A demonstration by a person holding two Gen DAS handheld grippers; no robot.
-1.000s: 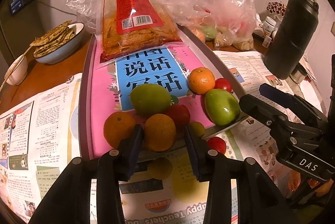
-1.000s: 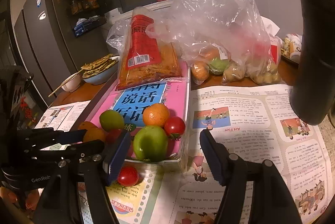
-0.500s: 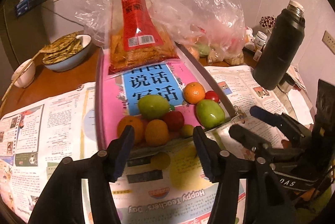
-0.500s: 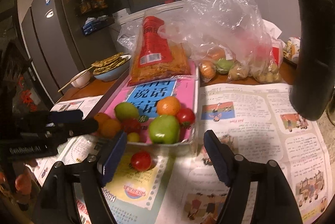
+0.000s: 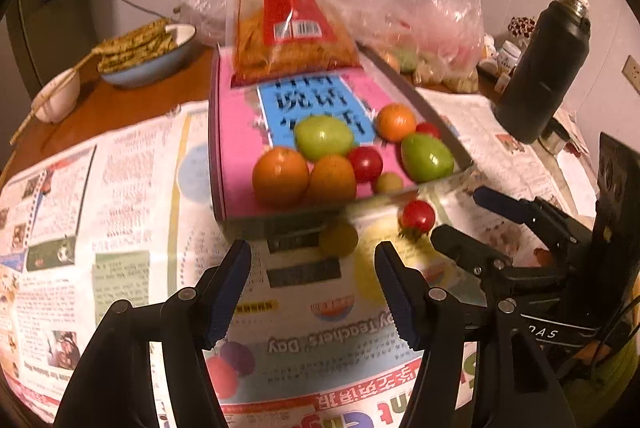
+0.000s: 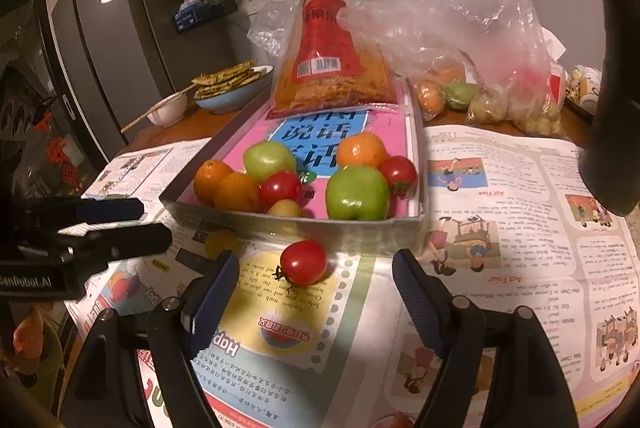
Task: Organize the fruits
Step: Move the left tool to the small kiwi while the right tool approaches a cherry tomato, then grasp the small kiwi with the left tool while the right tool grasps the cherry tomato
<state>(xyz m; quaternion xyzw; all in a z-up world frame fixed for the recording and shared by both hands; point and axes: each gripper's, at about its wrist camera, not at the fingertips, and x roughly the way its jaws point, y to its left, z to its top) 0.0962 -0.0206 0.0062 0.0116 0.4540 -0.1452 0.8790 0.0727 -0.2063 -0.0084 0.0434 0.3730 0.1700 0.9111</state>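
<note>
Both grippers have pulled back from the tray [image 6: 304, 224]; our left gripper [image 5: 312, 288] let go of an orange [image 5: 334, 177], and both sets of jaws have just been opening, empty. Our right gripper [image 6: 316, 288] faces a loose tomato [image 6: 303, 262] on the newspaper [image 6: 500, 228]. A bump could roll it away. Farther off, the other fruit sits in the tray.

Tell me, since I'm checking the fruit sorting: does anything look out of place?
Yes. One red tomato lies on the newspaper just in front of the tray, while the other fruit sits inside it. A small yellow fruit also lies outside, near the tray's front wall.
</note>
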